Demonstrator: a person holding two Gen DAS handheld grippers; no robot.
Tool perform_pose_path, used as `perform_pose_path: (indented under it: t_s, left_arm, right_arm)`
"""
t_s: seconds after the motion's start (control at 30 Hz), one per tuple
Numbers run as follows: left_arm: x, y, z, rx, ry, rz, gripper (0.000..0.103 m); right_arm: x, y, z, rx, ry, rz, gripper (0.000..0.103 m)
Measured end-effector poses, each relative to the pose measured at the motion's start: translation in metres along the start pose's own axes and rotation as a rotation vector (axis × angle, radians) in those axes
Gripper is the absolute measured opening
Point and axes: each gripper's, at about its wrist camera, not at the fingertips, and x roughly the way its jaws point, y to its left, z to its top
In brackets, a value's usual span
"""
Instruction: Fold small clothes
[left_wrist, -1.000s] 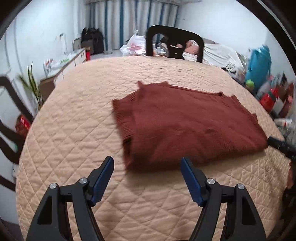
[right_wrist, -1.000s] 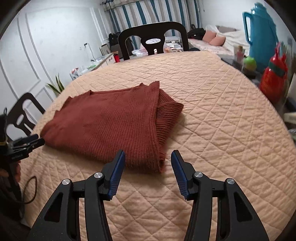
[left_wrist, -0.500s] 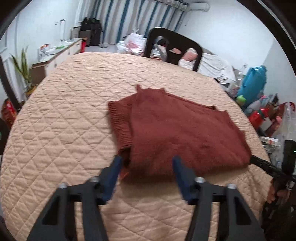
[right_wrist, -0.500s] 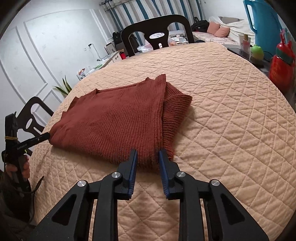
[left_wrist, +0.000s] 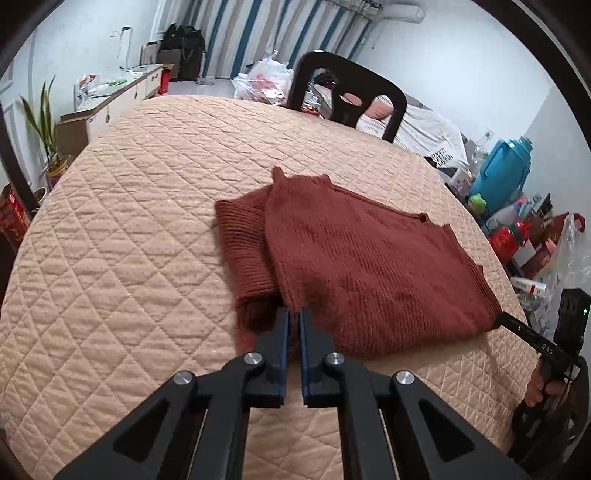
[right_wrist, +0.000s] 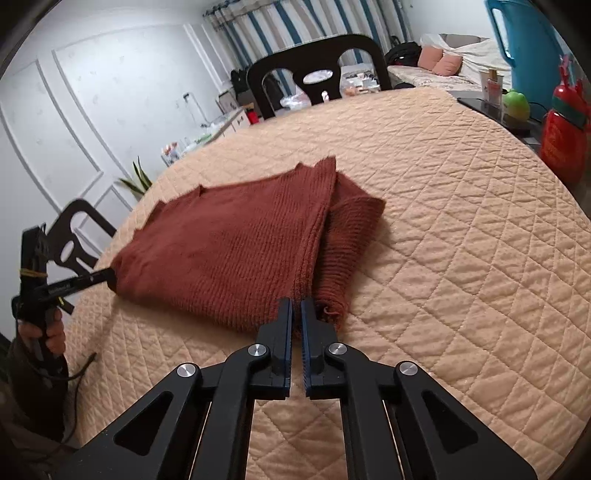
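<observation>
A rust-red knitted sweater (left_wrist: 354, 266) lies partly folded on a round table under a peach quilted cover (left_wrist: 129, 258), its ribbed sleeve tucked beneath the upper layer on one side. The left gripper (left_wrist: 291, 314) has just been closing and is now narrow, its blue-padded jaws nipping the near corner of the upper layer straight ahead of its tips, with the ribbed sleeve just to its left. The right gripper (right_wrist: 296, 304) has likewise just been closing and pinches the sweater's (right_wrist: 236, 243) other near corner right at its tips, the ribbed fold just to its right. Each tool shows in the other's view at the far corner of the garment, held in a hand (right_wrist: 48, 332). A black chair (left_wrist: 347, 96) stands beyond the table, far ahead of both grippers
</observation>
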Motion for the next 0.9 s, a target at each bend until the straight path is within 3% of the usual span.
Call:
perform_pose_path:
  t_s: [0.23, 0.33, 0.5, 0.6, 0.63, 0.7, 0.77, 0.9]
  left_arm:
    - [-0.008, 0.007, -0.007, -0.012, -0.005, -0.011, 0.007]
    - [-0.001, 0.014, -0.01, -0.032, 0.015, 0.016, 0.007]
    - [0.004, 0.012, -0.017, -0.012, 0.033, 0.046, 0.007]
    - [-0.004, 0.01, -0.014, 0.01, 0.008, 0.087, 0.01]
    - [-0.008, 0.009, -0.012, 0.027, -0.01, 0.12, 0.012]
    - [-0.017, 0.007, -0.006, 0.05, -0.038, 0.153, 0.04]
    - [-0.026, 0.006, 0.001, 0.037, -0.075, 0.143, 0.055]
    - [-0.031, -0.017, 0.016, 0.072, -0.135, 0.105, 0.063]
  right_arm:
    - [-0.009, -0.017, -0.001, 0.067, -0.016, 0.008, 0.003]
    - [-0.009, -0.022, -0.003, 0.072, -0.009, -0.049, 0.0]
    - [-0.004, -0.018, -0.005, 0.052, 0.017, -0.061, 0.0]
    - [-0.011, -0.005, -0.001, 0.003, -0.03, -0.107, 0.0]
    - [-0.014, -0.001, 0.0, -0.014, -0.05, -0.121, 0.0]
    - [-0.018, 0.008, 0.006, -0.053, -0.077, -0.155, 0.001]
    - [-0.016, 0.015, 0.011, -0.079, -0.08, -0.146, 0.011]
    - [-0.002, 0.039, 0.023, -0.137, -0.065, -0.123, 0.019]
